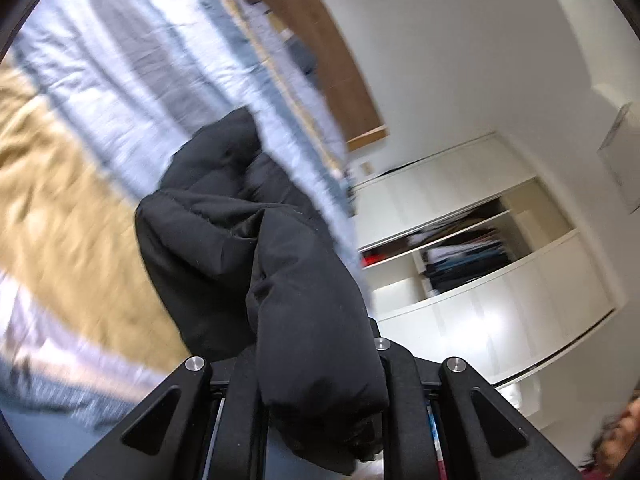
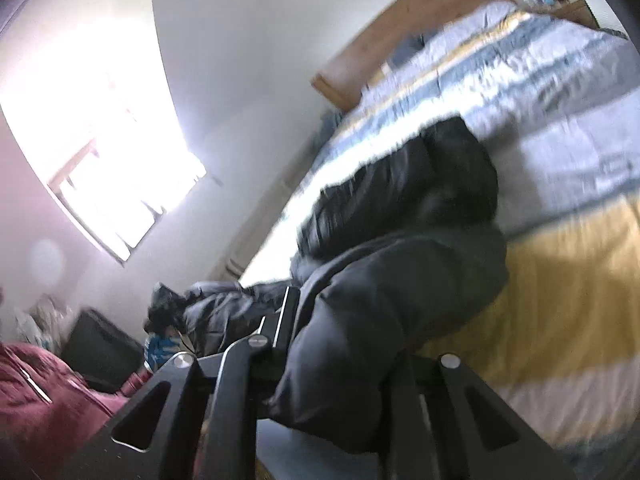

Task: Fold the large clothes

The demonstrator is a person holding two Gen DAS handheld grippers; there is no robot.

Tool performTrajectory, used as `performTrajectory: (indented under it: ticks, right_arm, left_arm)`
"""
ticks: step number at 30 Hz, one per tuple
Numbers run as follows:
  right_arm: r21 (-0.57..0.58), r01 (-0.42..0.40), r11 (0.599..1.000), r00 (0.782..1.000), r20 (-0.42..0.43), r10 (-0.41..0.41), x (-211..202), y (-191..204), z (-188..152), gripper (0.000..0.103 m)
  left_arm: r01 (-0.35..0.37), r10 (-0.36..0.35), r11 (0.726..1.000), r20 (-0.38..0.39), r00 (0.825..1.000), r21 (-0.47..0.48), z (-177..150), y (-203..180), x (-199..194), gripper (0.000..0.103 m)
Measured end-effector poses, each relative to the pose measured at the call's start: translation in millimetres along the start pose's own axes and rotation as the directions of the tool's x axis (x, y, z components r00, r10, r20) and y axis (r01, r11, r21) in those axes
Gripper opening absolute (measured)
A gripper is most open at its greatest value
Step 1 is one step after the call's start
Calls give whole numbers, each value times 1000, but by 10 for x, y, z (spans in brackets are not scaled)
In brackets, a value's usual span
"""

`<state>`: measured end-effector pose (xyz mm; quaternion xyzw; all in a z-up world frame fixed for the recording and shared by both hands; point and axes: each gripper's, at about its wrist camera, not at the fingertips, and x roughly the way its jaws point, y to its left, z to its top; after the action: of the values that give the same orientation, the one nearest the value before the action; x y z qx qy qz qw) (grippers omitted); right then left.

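left tongs (image 1: 320, 392) clamp black jacket (image 1: 240, 240) (puffy) | striped bedspread (image 1: 120, 80) behind | open wardrobe (image 1: 480, 248) right

A home bedroom: striped duvet (image 2: 540, 92), wooden headboard (image 2: 408, 24), open wardrobe shelves (image 1: 464, 256).

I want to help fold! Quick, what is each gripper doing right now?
Left gripper: closed on the black puffy jacket.
Right gripper: closed on the same black puffy jacket.

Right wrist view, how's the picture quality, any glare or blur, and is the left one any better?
Right wrist view: the window is blown out to white glare, and the striped bedspread and black jacket are smeared by motion. Left wrist view: evenly lit, no glare, but the bedspread and shelves streak too; fisheye bends both.
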<state>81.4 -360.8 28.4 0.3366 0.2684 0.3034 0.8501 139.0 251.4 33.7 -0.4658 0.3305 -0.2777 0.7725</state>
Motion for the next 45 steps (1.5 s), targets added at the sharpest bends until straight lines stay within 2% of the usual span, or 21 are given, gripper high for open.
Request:
performTrajectory:
  ticks: [4,6,8,11,15,18,20,22,24,28,32,34,36,38,39,40,41,42,45]
  right_arm:
    - [98,-98,990,988,130,85,97,-260,454,15]
    - [154,-115,981,980,176,88,243,-406,708,15]
    - [185,-110,977,974,217,69,414,-493,944,15]
    - [196,-27,980,966,258,-25,699,-559,1340,15]
    - [180,160,971,947,250,-202,1188,-709,1858,15]
    - [201,223,954,936,228,-267,1570,-957,2166,15]
    - [201,299,933,921,193,-337,1874,-1181,2350,15]
    - [216,358,908,907,151,-393,2172,-1439,2490,15]
    - [238,423,874,884,103,-456,2461,-1747,2589,15]
    - [275,496,823,854,19,-521,2865,-2283,2623,15]
    - [311,490,815,861,-23,-509,3088,-2607,2562,15]
    - [311,495,811,859,-34,-511,3137,-2647,2536,15]
    - [334,473,815,870,-28,-493,3117,-2659,2521,17]
    - [370,407,835,897,12,-442,3023,-2656,2521,25]
    - [390,368,844,910,33,-412,2981,-2661,2527,34]
    - [411,322,853,924,58,-377,2926,-2648,2533,48]
    - [425,291,857,932,76,-354,2883,-2616,2548,53]
    - [428,274,862,938,81,-338,2847,-2578,2566,59]
    - [415,263,871,940,91,-328,2751,-2395,2658,68]
  left_arm:
    - [96,-90,991,68,994,-93,468,55,170,14]
    - [118,-103,981,105,989,-155,795,97,361,14]
    - [107,-87,981,125,988,-163,1095,71,580,14]
    - [53,-32,988,145,989,-146,1530,7,947,14]
    - [-100,114,990,144,983,-99,2073,51,1494,14]
    - [-207,218,974,123,968,-96,2450,261,1934,15]
    - [-259,270,960,107,957,-108,2649,448,2191,16]
    - [-327,337,939,90,937,-107,2826,639,2456,16]
    - [-365,374,924,76,924,-110,2940,835,2671,21]
    - [-422,428,899,29,903,-120,3079,1299,3075,28]
    - [-420,422,897,-12,906,-138,3049,1609,3305,28]
    - [-413,415,899,-17,910,-147,3039,1666,3344,29]
    - [-404,406,901,-23,914,-158,3032,1657,3301,32]
    - [-356,360,916,-13,933,-184,3043,1616,3228,46]
    - [-323,329,925,-3,944,-198,3056,1594,3180,62]
    - [-279,290,935,18,957,-219,3075,1558,3107,76]
    - [-246,262,941,39,964,-233,3095,1493,3042,84]
    - [-236,257,943,60,965,-233,3119,1420,2972,97]
    - [-288,309,940,101,946,-185,3205,1119,2780,100]
